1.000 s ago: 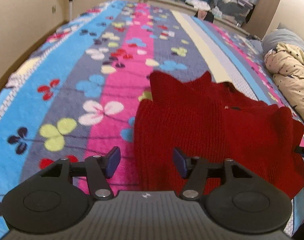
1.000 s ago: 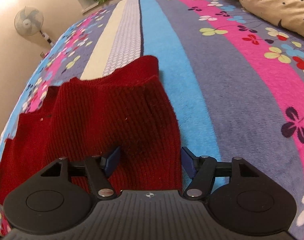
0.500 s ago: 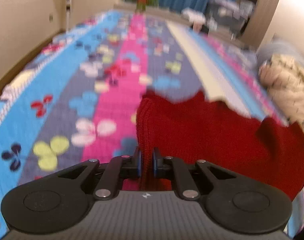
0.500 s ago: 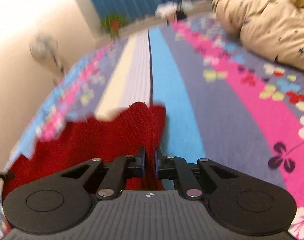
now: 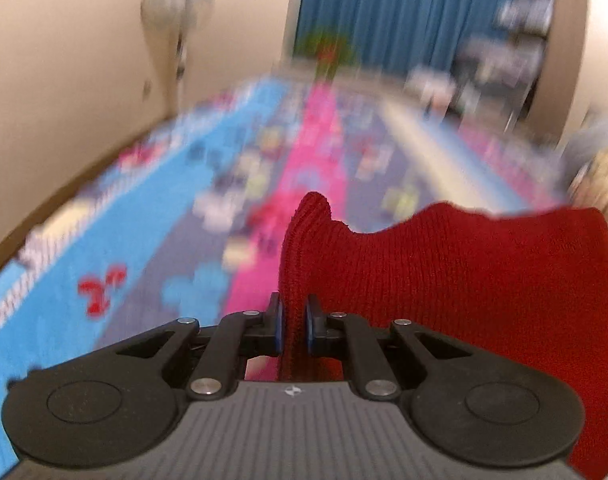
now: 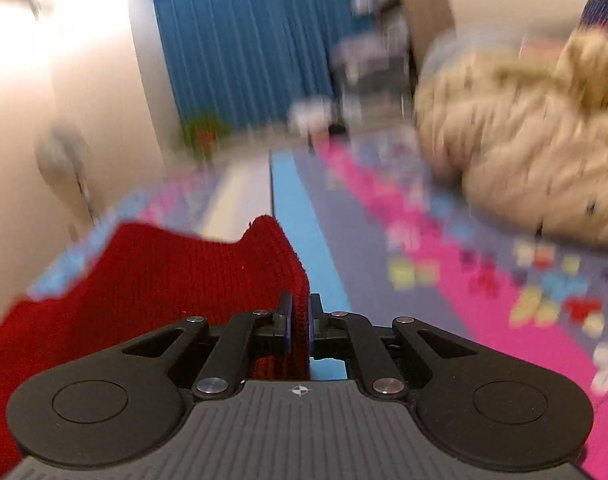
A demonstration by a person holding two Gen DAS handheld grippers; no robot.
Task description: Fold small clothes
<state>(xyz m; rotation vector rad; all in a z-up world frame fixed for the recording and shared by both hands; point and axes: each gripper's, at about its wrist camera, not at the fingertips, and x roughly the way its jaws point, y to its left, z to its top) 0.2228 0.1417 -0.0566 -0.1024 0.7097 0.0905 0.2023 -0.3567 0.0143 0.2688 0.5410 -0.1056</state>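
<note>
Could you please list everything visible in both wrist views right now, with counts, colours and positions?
Red knit garment: one, red, lifted over the bed, pinched at two near corners.
Bedspread: one, blue, pink and grey floral stripes, underneath.
Beige quilt: one, cream, bed's right side.
Curtain: one, blue, far wall.
Standing fan: one, pale, blurred, by left wall.
Potted plant: one, green, blurred, below the curtain.
Left gripper: black, fingers shut on garment.
Right gripper: black, fingers shut on garment.

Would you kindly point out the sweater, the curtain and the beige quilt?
sweater [image 5: 463, 280], left wrist view, knit body.
curtain [image 6: 244, 40], right wrist view, middle pleats.
quilt [image 6: 523, 152], right wrist view, bunched middle.
</note>
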